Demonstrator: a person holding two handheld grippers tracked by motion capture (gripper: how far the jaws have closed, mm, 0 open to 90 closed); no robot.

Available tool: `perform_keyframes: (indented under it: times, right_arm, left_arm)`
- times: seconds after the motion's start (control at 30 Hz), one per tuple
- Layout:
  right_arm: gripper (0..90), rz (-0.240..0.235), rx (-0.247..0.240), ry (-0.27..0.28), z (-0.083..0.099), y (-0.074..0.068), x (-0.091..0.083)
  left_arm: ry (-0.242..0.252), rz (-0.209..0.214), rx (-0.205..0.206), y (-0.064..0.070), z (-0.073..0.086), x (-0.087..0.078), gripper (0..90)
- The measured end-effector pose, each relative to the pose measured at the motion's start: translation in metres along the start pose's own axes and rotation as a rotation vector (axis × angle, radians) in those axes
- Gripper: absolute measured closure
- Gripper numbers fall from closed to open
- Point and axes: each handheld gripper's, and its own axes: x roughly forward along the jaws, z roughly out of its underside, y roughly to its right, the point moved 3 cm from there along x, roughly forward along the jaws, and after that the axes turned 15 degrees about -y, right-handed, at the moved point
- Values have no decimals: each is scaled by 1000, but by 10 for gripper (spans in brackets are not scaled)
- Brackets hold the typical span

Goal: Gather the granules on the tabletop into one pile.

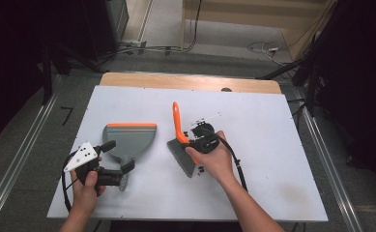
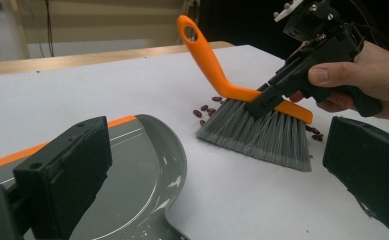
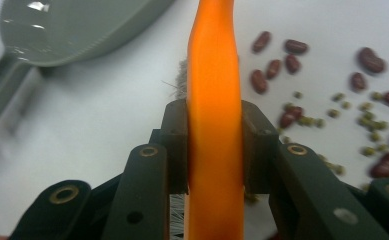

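White tabletop (image 1: pixel 272 145): right hand-held gripper (image 1: pixel 194 141) clamps the brush (image 1: pixel 180 140); left hand-held gripper (image 1: pixel 120 159) gapes around the dustpan (image 1: pixel 130 137) handle.

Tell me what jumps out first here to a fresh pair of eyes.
The bright orange brush at mid-table, clamped in the right tool. Dark red beans lie scattered on the white table beside its bristles. Left of it sits a grey dustpan, the left tool open around its handle.
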Motion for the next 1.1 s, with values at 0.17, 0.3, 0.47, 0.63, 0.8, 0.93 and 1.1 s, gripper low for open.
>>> perform_keyframes:
  times: [0.17, 0.3, 0.47, 0.63, 0.8, 0.93, 1.1]
  right_arm:
    - [676, -6, 33, -7, 6, 18, -5]
    - [676, 11, 61, -8, 11, 31, -12]
    - [676, 26, 103, 6, 18, 48, -21]
    - [677, -3, 137, 21, 24, 58, -25]
    - [686, -72, 144, 56, 22, 51, -31]
    - [687, -81, 131, 81, 9, 36, -35]
    - [689, -93, 129, 96, -15, 20, -27]
  left_arm:
    - [11, -8, -4, -1, 1, -2, 0]
    - [15, -12, -3, -3, 1, -3, 0]
    - [15, -13, 2, -2, 1, -2, 0]
    - [15, -15, -4, -4, 1, -3, 0]
    - [12, -15, -6, -4, 1, -2, 0]
    - [11, -18, -5, -4, 1, -2, 0]
    - [12, -18, -9, -5, 1, -3, 0]
